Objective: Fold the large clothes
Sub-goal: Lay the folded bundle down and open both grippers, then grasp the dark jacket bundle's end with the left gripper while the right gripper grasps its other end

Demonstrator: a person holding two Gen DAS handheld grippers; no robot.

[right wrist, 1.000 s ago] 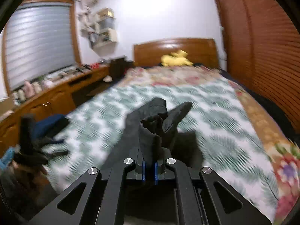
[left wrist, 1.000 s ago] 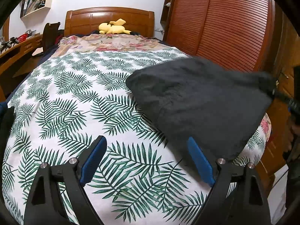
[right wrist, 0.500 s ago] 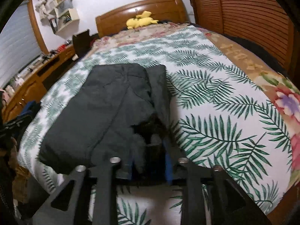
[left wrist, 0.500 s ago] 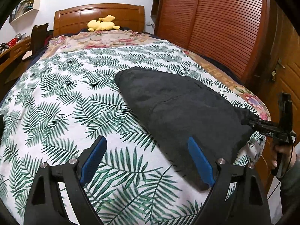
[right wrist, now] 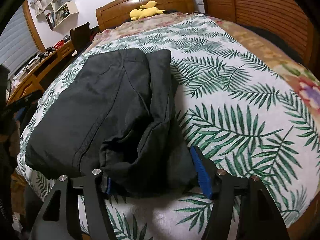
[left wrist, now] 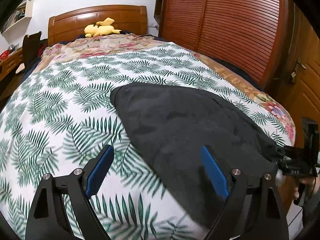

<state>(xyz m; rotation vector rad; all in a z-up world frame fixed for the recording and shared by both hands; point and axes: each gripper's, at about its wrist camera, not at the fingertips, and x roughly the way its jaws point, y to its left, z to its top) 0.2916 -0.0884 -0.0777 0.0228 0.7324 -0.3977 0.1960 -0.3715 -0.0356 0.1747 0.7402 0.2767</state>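
Note:
A large dark grey garment point(left wrist: 186, 128) lies flat on the palm-leaf bedspread point(left wrist: 60, 104), near the foot of the bed. My left gripper point(left wrist: 158, 170) is open and empty, its right finger over the garment's near edge. In the right wrist view the same garment point(right wrist: 96, 104) lies folded lengthwise, and its bunched corner sits loose between the blue pads of my right gripper point(right wrist: 158, 176), whose jaws stand wide apart. The right gripper also shows in the left wrist view point(left wrist: 300, 164), at the garment's right corner.
A yellow plush toy point(left wrist: 100, 29) lies by the wooden headboard point(left wrist: 96, 20). A slatted wooden wardrobe point(left wrist: 230, 30) runs along the bed's right side. A wooden desk point(right wrist: 38, 66) with clutter and wall shelves point(right wrist: 60, 14) stand on the left.
My right gripper brought the garment down from the air onto the bed, then opened its jaws and let go of the corner. The left gripper stayed open and shifted slightly.

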